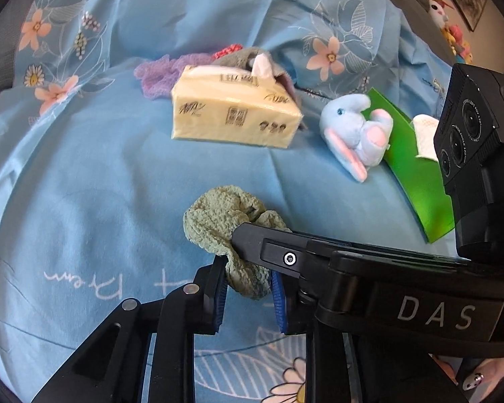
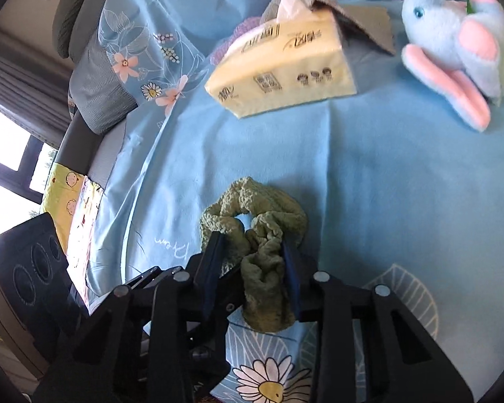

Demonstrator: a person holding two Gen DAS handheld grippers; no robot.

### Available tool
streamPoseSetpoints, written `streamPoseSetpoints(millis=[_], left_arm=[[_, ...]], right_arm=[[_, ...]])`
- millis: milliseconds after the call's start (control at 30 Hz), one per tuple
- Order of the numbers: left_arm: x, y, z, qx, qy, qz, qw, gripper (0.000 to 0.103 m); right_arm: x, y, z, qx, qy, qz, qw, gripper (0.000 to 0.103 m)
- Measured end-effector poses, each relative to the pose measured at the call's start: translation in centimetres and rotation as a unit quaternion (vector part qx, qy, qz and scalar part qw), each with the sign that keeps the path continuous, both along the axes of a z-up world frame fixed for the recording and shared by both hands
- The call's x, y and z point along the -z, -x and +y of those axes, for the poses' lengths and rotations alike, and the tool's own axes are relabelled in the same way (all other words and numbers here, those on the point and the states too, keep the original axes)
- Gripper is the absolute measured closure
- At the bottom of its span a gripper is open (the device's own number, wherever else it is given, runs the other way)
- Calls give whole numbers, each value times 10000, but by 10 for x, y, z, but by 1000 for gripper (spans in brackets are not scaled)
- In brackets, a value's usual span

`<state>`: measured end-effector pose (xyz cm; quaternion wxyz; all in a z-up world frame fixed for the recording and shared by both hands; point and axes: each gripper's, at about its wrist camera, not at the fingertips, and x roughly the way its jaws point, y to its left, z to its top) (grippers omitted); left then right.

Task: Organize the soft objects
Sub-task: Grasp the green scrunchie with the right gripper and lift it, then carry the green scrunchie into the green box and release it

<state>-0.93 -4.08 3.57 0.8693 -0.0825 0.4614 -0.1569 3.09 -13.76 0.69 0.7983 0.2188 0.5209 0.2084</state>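
Observation:
A green scrunchie (image 1: 225, 218) lies low on the blue floral bedsheet (image 1: 84, 184). Both grippers hold it. My left gripper (image 1: 248, 288) is shut on its near loop. My right gripper (image 2: 255, 268) is shut on the same scrunchie (image 2: 262, 221), and its black body crosses the left wrist view from the right. A yellow tissue pack (image 1: 232, 114) lies beyond, with a purple scrunchie (image 1: 158, 74), a red one (image 1: 226, 49) and a grey cloth (image 1: 248, 57) behind it. A blue plush elephant (image 1: 356, 131) sits to the right.
A green card (image 1: 416, 174) with a white tissue (image 1: 426, 134) lies right of the elephant. Pillows (image 2: 94, 67) and a window (image 2: 3, 154) are at the left in the right wrist view. Plush toys (image 1: 453, 30) stand at the far right.

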Motion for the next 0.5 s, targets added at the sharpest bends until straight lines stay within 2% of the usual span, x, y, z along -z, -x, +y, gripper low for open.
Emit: streamPoseSetpoints(millis=[167, 300, 500], left_arm=[[-30, -3, -22, 113, -152, -509, 9985, 80], [-59, -10, -50, 330, -137, -898, 9953, 80], [-100, -20, -110, 897, -109, -1560, 9836, 80]], right_arm=[[-27, -1, -21, 228, -133, -357, 9990, 72], [-58, 3, -46, 541, -157, -817, 9951, 72], [-103, 13, -105, 1258, -215, -1507, 9803, 72]])
